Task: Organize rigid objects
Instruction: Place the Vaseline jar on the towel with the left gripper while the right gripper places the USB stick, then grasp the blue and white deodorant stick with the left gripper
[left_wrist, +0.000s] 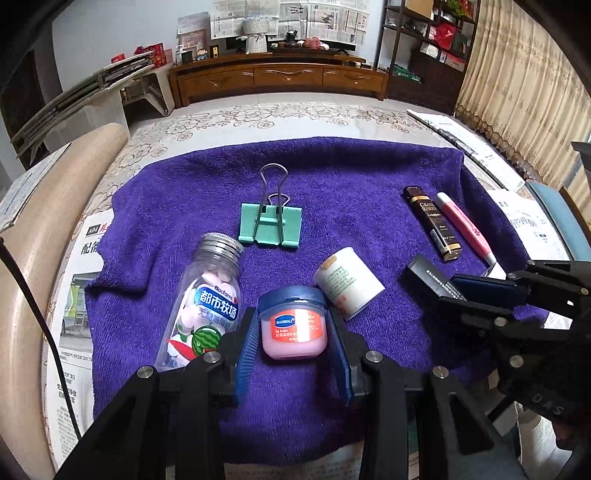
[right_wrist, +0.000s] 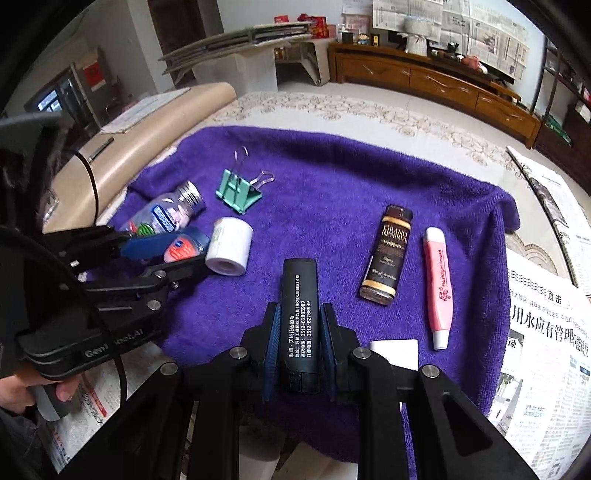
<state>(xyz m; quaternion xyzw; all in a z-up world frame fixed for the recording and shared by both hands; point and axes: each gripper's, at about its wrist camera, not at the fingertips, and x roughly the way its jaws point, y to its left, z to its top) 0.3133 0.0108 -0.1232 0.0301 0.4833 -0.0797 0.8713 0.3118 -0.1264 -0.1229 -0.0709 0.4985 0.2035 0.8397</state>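
Note:
On the purple towel (left_wrist: 332, 177), my left gripper (left_wrist: 292, 332) is shut on a small pink lip balm jar (left_wrist: 292, 326) with a blue lid; the jar also shows in the right wrist view (right_wrist: 183, 248). My right gripper (right_wrist: 298, 332) is shut on a long black box (right_wrist: 298, 314) with white print, seen at the right in the left wrist view (left_wrist: 436, 282). Beside the jar lie a clear candy bottle (left_wrist: 201, 306), a white cylinder (left_wrist: 347, 282) and a green binder clip (left_wrist: 271, 223). A brown tube (right_wrist: 388, 254) and a pink tube (right_wrist: 439, 286) lie side by side at the right.
Newspapers (right_wrist: 546, 332) cover the table around the towel. A small white card (right_wrist: 395, 352) lies by the right gripper. A beige chair back (left_wrist: 48, 206) stands at the left. A wooden cabinet (left_wrist: 280, 77) stands far behind.

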